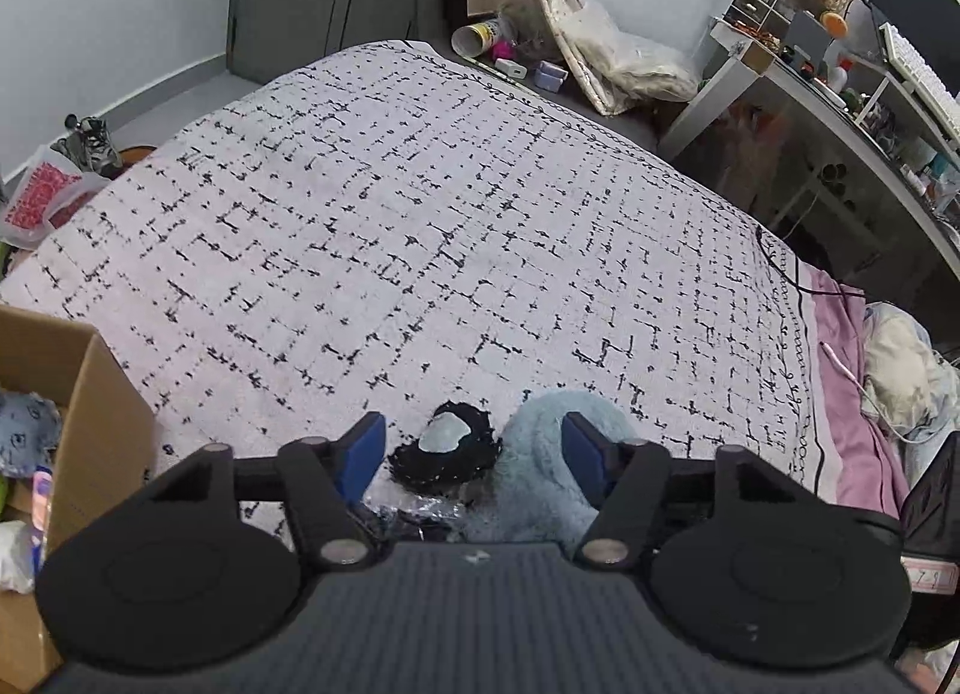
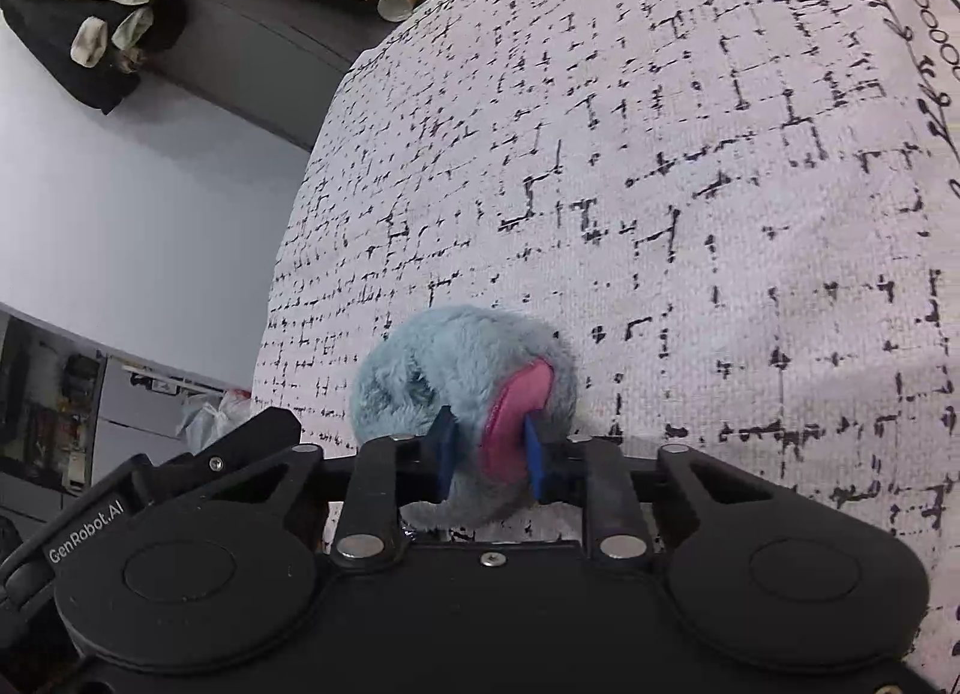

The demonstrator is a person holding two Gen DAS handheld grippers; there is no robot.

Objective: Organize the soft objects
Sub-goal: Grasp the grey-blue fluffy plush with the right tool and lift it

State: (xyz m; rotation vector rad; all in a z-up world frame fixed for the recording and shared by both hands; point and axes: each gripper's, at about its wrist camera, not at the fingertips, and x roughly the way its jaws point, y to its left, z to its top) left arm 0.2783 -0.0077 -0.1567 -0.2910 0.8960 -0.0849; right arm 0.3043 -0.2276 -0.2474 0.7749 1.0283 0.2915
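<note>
On the bed cover, a light blue plush toy [image 1: 540, 478] lies next to a black lacy piece with a pale centre [image 1: 447, 448]. My left gripper [image 1: 475, 450] straddles both with its jaws partly apart. Its right pad [image 1: 585, 454] sinks into the fur, while its left pad [image 1: 366, 448] stands just beside the black piece. In the right wrist view, my right gripper [image 2: 489, 448] is shut on a light blue plush [image 2: 462, 358], its pads pinching the fur on either side of a pink ear-like patch [image 2: 516, 412]. The underside of the plush is hidden.
An open cardboard box [image 1: 90, 394] with several soft things inside stands at the left edge of the bed. The white black-patterned cover [image 1: 420, 214] stretches ahead. A pink sheet and crumpled clothes [image 1: 900, 370] lie at the right, and a cluttered desk [image 1: 840, 112] stands beyond.
</note>
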